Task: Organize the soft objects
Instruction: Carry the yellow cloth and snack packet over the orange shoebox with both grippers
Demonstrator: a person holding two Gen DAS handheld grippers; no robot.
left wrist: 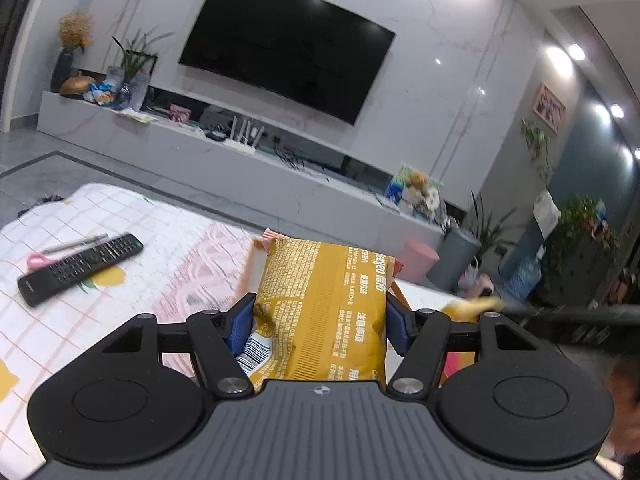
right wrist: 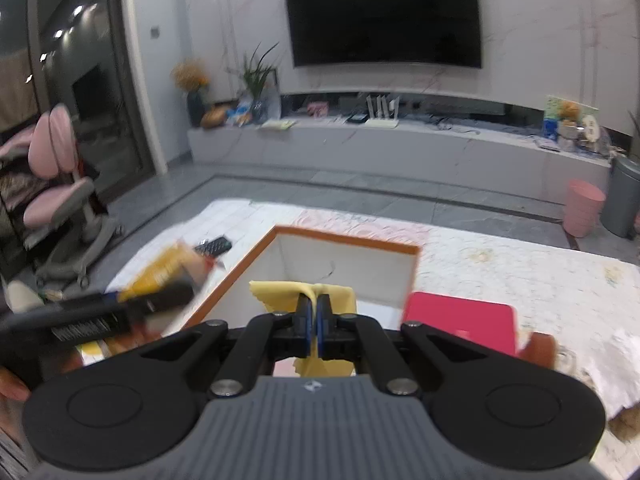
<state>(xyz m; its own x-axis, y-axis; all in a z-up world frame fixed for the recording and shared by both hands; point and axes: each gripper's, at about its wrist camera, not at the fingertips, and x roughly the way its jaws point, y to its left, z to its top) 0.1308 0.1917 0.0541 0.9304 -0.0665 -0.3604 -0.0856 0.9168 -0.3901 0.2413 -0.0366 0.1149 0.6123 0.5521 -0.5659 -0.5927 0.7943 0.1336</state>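
Note:
My left gripper [left wrist: 320, 312] is shut on a yellow snack bag [left wrist: 324, 304] with printed text and a barcode, held up above the table. The same bag [right wrist: 164, 270] and the left gripper show blurred at the left of the right wrist view. My right gripper [right wrist: 317, 312] is shut on a yellow cloth [right wrist: 280, 290], held over an open white box with an orange rim [right wrist: 344, 242]. The box inside looks white and bare where it shows.
The table has a light patterned cover [right wrist: 520, 276]. A black remote [left wrist: 80, 268], a pen [left wrist: 76, 243] and pink scissors [left wrist: 36, 259] lie at the left. A red flat piece [right wrist: 460, 320] lies right of the box. A pink bin [right wrist: 584, 208] and grey bin [right wrist: 624, 200] stand on the floor.

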